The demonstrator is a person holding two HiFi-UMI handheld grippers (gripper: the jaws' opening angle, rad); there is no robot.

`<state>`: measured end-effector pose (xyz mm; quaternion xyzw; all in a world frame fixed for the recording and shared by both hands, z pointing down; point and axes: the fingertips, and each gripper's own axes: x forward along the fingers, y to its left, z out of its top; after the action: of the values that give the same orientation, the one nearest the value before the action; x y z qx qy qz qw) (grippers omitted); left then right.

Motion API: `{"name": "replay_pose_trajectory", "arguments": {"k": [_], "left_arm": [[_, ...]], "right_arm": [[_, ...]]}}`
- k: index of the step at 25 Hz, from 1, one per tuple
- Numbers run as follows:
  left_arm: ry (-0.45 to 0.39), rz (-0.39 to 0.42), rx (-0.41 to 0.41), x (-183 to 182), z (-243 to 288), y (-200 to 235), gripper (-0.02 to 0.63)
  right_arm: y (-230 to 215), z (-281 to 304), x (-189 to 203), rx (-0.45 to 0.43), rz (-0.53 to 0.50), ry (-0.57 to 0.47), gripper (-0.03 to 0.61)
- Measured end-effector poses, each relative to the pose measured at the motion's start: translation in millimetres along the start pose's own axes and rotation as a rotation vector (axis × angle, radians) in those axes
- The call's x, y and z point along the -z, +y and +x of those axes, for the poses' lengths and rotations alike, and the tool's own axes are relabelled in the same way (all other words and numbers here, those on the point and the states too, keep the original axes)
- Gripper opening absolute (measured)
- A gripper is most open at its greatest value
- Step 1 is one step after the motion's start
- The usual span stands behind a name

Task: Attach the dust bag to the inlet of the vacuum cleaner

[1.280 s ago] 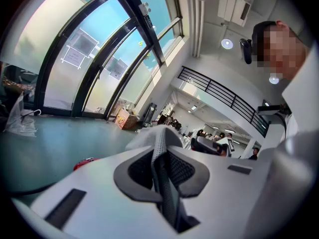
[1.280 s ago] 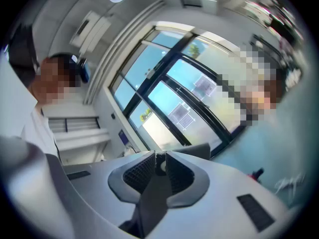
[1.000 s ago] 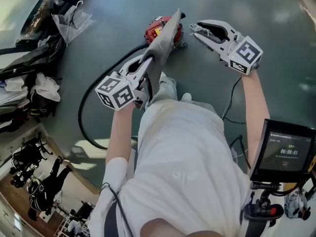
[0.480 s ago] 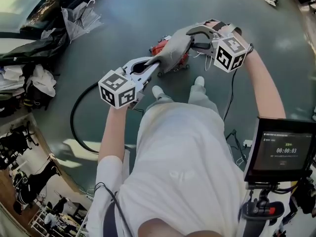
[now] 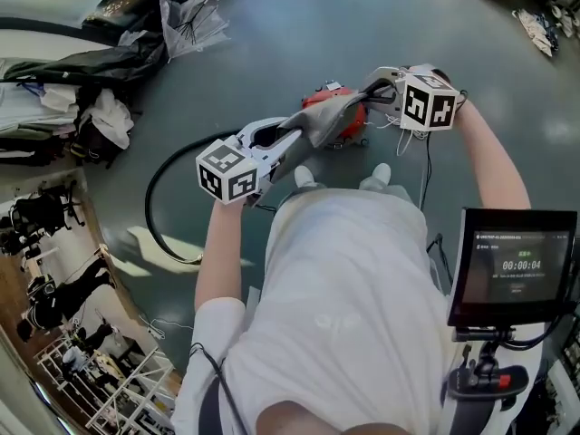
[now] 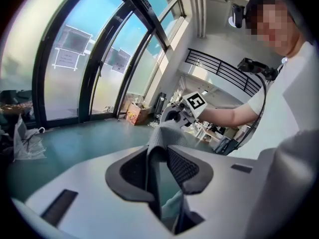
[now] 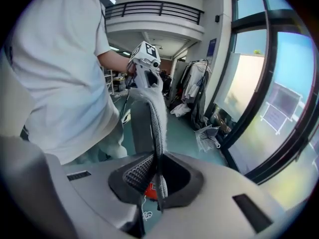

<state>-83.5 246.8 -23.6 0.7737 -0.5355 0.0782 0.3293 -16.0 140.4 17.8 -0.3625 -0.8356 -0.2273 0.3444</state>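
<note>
The grey cloth dust bag (image 5: 328,118) hangs stretched between my two grippers, over the red vacuum cleaner (image 5: 353,121) on the floor. My left gripper (image 5: 288,140) has the bag's near end between its jaws, which are opening. In the left gripper view the dust bag (image 6: 166,133) lies against one pad, with a gap to the other. My right gripper (image 5: 373,91) is closing on the far end. In the right gripper view its pads pinch the dust bag (image 7: 151,116), and a red bit of the vacuum cleaner (image 7: 149,190) shows below.
A black hose (image 5: 156,208) loops across the grey-green floor at left. Piled clothes (image 5: 100,120) and a crumpled plastic sheet (image 5: 190,21) lie at the upper left. A thin cable (image 5: 426,179) runs beside my feet. A small monitor (image 5: 517,265) is mounted at lower right.
My right gripper swung down to the bag's far end and closed on it. The bag went from upright to stretched over the vacuum. My left gripper's jaws have parted.
</note>
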Motion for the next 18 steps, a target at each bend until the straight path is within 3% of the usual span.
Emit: {"name": "replay_pose_trajectory", "arguments": {"k": [2, 5, 9, 14, 18], "left_arm": [[0.032, 0.015, 0.013, -1, 26, -3, 0.107], [0.109, 0.092, -0.033, -6, 62, -2, 0.109], [0.252, 0.203, -0.079, -14, 86, 36, 0.108], [0.445, 0.329, 0.021, 12, 124, 113, 0.109], [0.585, 0.424, 0.095, 54, 173, 183, 0.161]], "right_arm": [[-7, -8, 37, 0.016, 0.069, -0.018, 0.041], [-14, -36, 111, 0.09, 0.182, 0.021, 0.041], [-29, -76, 204, 0.284, 0.499, 0.051, 0.037], [-9, -72, 309, 0.54, 0.804, 0.266, 0.035], [-16, -38, 385, 0.683, 1.036, 0.339, 0.035]]}}
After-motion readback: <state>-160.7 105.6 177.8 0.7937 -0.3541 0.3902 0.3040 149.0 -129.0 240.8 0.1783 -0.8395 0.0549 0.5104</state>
